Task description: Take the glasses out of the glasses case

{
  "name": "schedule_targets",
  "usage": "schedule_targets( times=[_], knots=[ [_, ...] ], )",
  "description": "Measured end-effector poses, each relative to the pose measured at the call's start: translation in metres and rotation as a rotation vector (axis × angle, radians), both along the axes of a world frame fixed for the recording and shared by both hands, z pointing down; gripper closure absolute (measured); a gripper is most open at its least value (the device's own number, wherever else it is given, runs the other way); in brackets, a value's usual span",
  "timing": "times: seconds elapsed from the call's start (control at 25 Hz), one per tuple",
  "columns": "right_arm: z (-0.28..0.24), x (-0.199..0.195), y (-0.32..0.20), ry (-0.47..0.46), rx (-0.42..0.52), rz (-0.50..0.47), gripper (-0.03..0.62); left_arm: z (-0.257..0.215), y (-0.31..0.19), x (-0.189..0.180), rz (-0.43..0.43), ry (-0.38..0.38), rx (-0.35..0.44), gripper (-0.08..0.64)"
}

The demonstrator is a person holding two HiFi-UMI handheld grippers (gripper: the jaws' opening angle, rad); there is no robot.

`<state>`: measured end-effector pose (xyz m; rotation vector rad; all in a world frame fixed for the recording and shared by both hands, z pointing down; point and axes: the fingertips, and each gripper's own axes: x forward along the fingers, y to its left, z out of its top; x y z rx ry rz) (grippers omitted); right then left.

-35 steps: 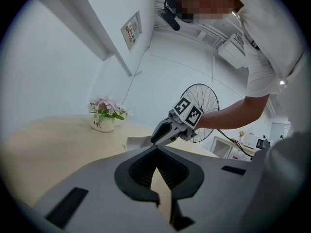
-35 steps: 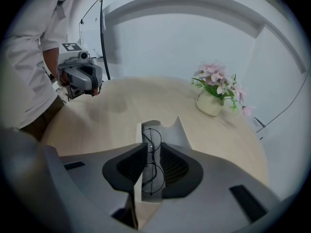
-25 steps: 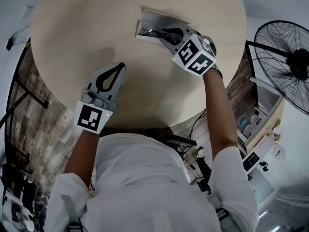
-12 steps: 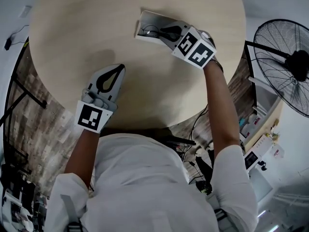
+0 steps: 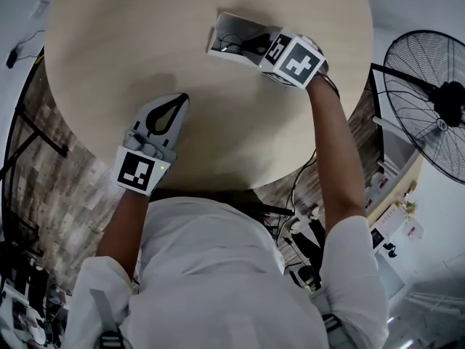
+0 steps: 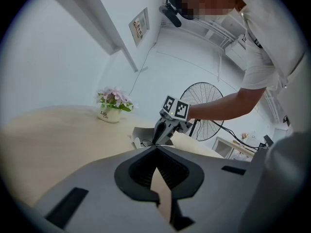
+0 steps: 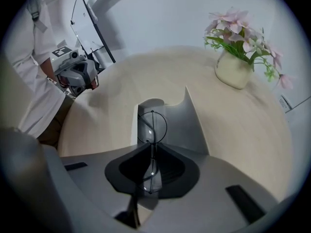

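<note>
Glasses in right gripper; "Life" on pot.

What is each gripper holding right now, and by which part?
The right gripper pinches the thin black wire-framed round glasses at the bridge between the lenses; the left gripper holds nothing.

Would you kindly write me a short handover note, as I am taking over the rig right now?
Left claw: shut, empty, over the table near the person's edge.
Right claw: shut on the glasses, near their middle, over the open case.
Done: case open, glasses gripped.
To do: lift the glasses clear of the case.
</note>
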<state>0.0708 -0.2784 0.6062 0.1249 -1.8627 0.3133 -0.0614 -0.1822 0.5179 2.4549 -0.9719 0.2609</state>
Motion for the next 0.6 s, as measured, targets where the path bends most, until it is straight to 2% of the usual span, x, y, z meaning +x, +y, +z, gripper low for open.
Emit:
schedule_targets(
  times=[0.16, 0.6],
  knots=[
    [0.000, -0.004, 0.000, 0.033, 0.015, 0.021, 0.551, 0.002, -0.002, -0.001, -0.004, 0.006, -0.003, 0.548],
    [-0.024, -0.001, -0.001, -0.005, 0.112, 0.004, 0.560, -0.011, -0.001, -0.008, -0.010, 0.001, 0.014, 0.548]
  ],
)
